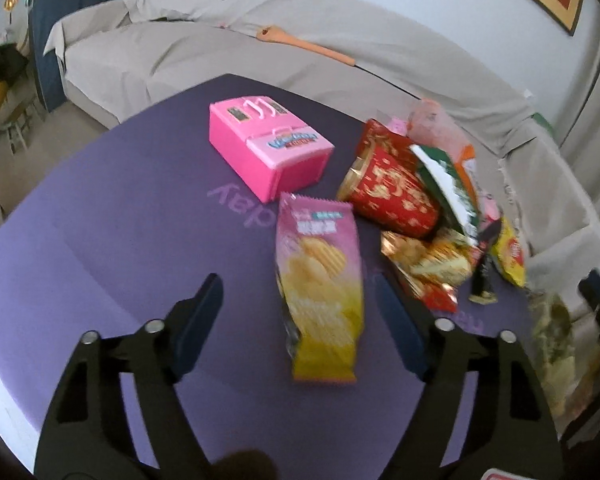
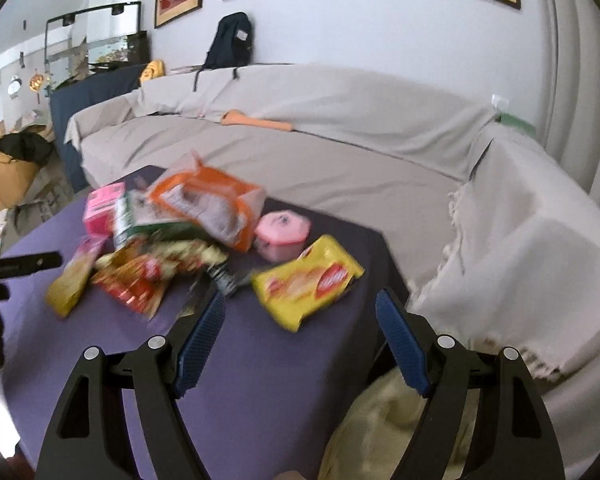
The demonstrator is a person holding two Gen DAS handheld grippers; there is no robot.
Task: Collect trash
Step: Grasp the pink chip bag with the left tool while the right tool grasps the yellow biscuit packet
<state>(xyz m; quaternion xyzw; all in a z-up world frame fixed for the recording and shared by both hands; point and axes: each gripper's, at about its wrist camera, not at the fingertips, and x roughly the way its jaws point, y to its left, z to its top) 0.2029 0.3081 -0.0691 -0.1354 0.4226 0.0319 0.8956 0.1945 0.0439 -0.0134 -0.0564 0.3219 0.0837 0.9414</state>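
We hold the left hand-held gripper (image 1: 298, 320) released above the purple tabletop (image 1: 120, 220), its jaws wide apart on either side of a pink-and-yellow chip bag (image 1: 320, 292) that lies flat between them; neither pad touches it. Left of the bag the tabletop is bare out to its curved near edge. Beyond the bag lies a pink box (image 1: 268, 144), and to its right a heap of trash: a red-and-gold cup (image 1: 392, 192) tipped on its side, crumpled wrappers (image 1: 428, 264) and a yellow packet (image 1: 510, 256) close to the right edge.

Our right hand-held gripper (image 2: 300, 320) is likewise released and grasps nothing. Ahead of it the yellow packet (image 2: 306, 280) lies near the tabletop's far corner, a round pink container (image 2: 282, 232) just behind it. The covered sofa (image 2: 340, 148) wraps closely around the far and right edges.
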